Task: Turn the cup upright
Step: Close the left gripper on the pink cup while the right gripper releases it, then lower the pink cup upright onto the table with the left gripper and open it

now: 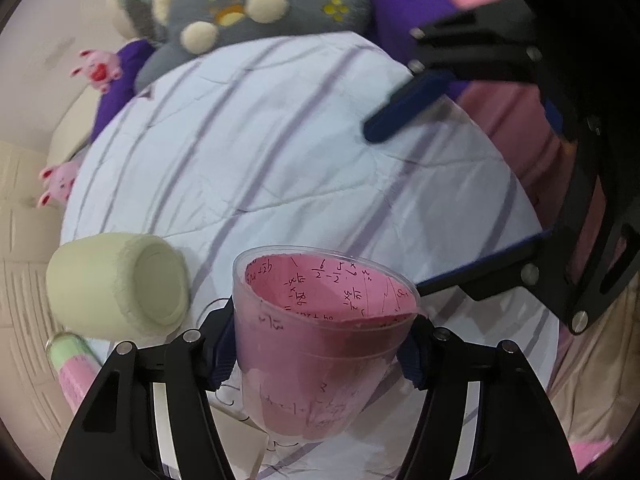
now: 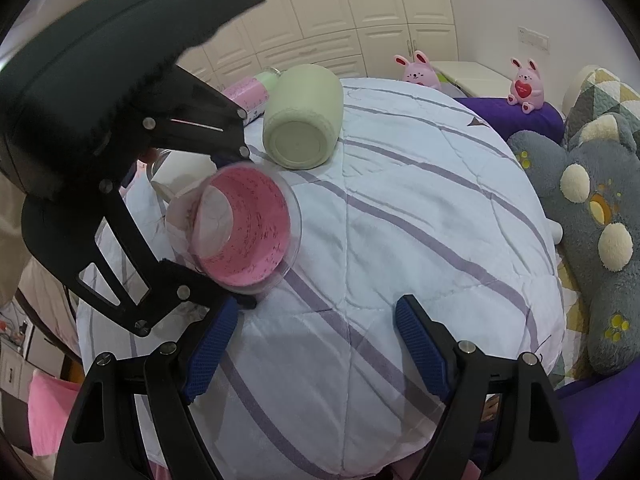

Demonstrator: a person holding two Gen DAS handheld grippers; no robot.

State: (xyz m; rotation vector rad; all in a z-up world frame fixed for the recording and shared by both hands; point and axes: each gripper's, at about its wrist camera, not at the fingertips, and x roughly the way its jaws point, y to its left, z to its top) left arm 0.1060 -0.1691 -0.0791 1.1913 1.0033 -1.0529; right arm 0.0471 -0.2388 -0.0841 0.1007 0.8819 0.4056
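left gripper (image 1: 320, 344) clamped shut; right gripper (image 2: 316, 344) spread wide, empty

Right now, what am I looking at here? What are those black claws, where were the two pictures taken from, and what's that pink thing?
These are two hand-held grabbers, each with two fingers and a wide-angle camera looking along them; there is no robot arm. One picture comes from the left gripper, the other from the right gripper. The left one is shut on a clear plastic cup lined with pink paper, tilted above the striped quilt. The right one is open and holds nothing. A pale green cup lies on its side on the quilt. A grey plush toy sits nearby.
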